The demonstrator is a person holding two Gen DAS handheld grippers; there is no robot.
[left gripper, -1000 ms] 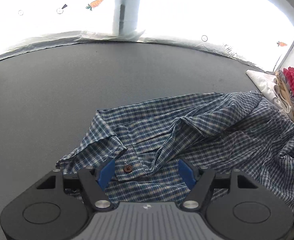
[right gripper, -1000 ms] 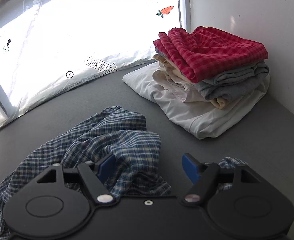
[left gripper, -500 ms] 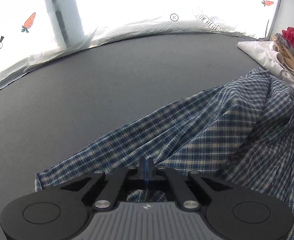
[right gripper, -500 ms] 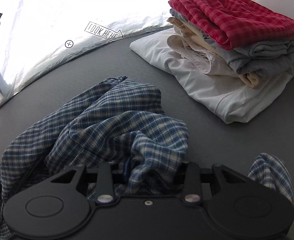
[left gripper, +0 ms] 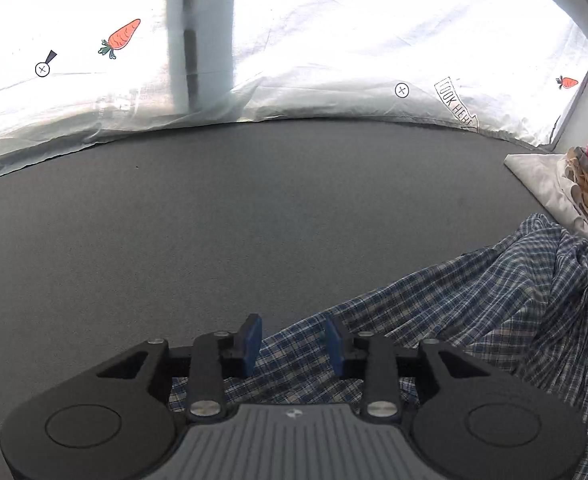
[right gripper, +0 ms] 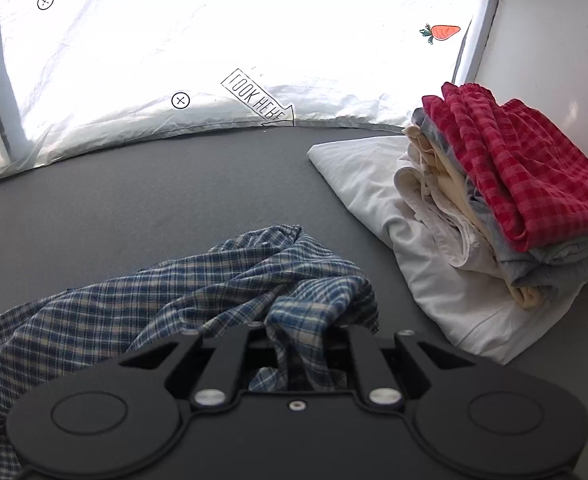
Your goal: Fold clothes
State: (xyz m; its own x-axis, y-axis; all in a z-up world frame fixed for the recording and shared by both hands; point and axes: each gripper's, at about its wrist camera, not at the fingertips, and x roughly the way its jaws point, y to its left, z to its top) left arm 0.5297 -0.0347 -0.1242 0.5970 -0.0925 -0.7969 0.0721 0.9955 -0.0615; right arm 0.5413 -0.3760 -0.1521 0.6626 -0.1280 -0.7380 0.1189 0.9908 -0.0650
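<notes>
Spreading comes first here, and the blue plaid shirt (right gripper: 197, 292) is nowhere near folded: it lies rumpled across the near part of the grey worktop (left gripper: 213, 208), with loose ridges running from one claw to the other.

The right claw (right gripper: 294, 344) has a bunch of the shirt's cloth caught between its jaws, which are closing down on it; the fabric rises in a twisted peak right at the fingers. The left claw (left gripper: 292, 340) has its blue pads (left gripper: 249, 344) apart, and its jaws are opening; the shirt's edge lies under and between them, but the pads do not press on it, so that end looks released.

At the worktop's far right corner, against the wall, sits a stack of folded clothes (right gripper: 506, 216): a red checked piece on top, grey and cream layers beneath, a white one at the bottom. That pile suggests several garments are already done. A translucent sheet (left gripper: 334, 40) printed with carrots hangs along the far edge.

What seems left is the whole fold of this shirt: flattening it, laying in the sleeves, folding the body, then adding it to the stack.
</notes>
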